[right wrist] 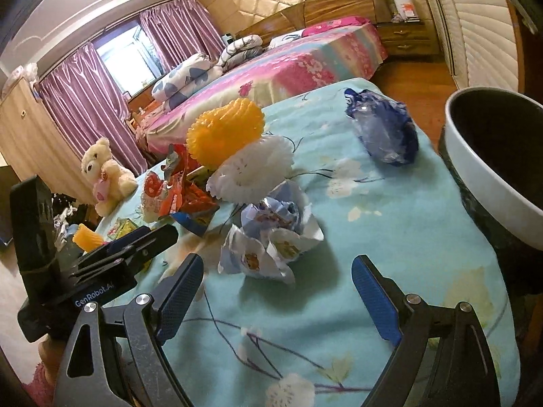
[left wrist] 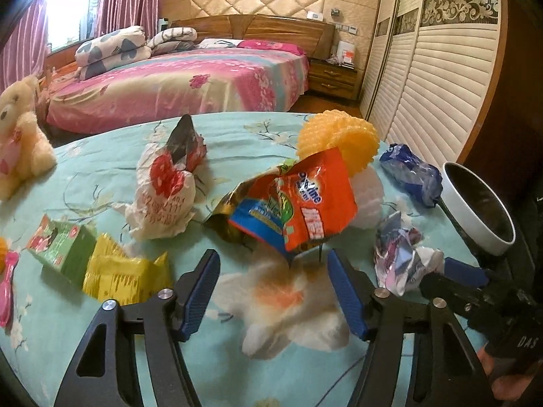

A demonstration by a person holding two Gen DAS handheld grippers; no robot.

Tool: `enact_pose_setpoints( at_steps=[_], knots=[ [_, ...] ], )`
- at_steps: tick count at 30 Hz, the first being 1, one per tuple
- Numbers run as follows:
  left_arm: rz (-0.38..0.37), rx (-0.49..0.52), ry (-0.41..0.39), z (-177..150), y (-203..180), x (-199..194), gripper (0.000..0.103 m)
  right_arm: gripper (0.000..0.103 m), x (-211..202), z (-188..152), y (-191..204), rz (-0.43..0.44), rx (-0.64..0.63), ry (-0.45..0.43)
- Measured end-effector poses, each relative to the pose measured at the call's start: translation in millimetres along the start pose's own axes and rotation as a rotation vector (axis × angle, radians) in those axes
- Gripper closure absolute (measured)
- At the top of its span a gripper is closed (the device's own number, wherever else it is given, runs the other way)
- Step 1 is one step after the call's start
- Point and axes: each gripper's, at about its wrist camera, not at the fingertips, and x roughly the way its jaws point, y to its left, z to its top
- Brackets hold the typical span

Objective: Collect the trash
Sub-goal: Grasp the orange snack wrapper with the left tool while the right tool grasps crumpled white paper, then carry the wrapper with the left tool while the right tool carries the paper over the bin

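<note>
Crinkly orange foil packet point(left wrist: 298, 203) | crumpled white paper point(right wrist: 271, 237) | both jaws agape, empty

Right gripper point(right wrist: 276, 291): 6 o'clock, jaws wide apart, nothing between them.
Crumpled paper point(right wrist: 271, 237): centre, just beyond the fingertips.
Blue wrapper point(right wrist: 383, 129): 1 o'clock.
White bin point(right wrist: 475, 173): 3 o'clock.
Left gripper point(right wrist: 135, 247): 9 o'clock.
</note>
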Motion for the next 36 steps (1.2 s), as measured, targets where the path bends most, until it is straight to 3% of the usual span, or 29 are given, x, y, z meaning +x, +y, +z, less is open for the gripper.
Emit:
enact_pose_setpoints(
  at_steps=[3, 5, 7, 9, 11, 12, 16, 25, 36],
  knots=[
    [-0.004, 0.001, 0.013, 4.5, 0.4, 9.5, 0.054, 0.013, 7.0, 2.3, -0.7, 0.000, 0.007, 0.011],
    [-0.031, -0.005, 0.029, 6.7, 2.5, 16.2, 0.075, 0.013, 11.5, 3.7, -3.4, 0.000, 0.020, 0.024],
    [-0.047, -0.010, 0.039, 8.5, 2.5, 20.2, 0.090, 0.015, 12.0, 4.2, -4.4, -0.002, 0.023, 0.021],
    [-0.062, -0.012, 0.039, 9.5, 2.8, 21.8, 0.097, 0.028, 11.9, 4.7, -4.0, -0.001, 0.015, 0.020],
    [-0.063, -0.003, 0.026, 9.7, 1.2, 19.9, 0.101, 0.051, 12.7, 4.5, -3.9, 0.003, 0.009, 0.030],
    [-0.066, 0.003, 0.020, 9.6, 0.5, 18.0, 0.102, 0.061, 12.6, 4.4, -4.2, 0.009, 0.013, 0.029],
    [-0.067, 0.011, 0.002, 5.7, -0.8, 10.3, 0.103, 0.078, 6.1, 3.6, -5.2, 0.017, 0.020, 0.016],
    [-0.108, 0.016, 0.010, -11.2, -10.2, -9.3, 0.103, 0.084, -12.5, -1.9, -9.4, 0.019, 0.033, -0.009],
    [-0.190, 0.081, 0.009, -15.8, -47.8, -25.5, 0.103, 0.084, -45.2, -5.8, -26.3, -0.010, 0.070, -0.065]
  ],
)
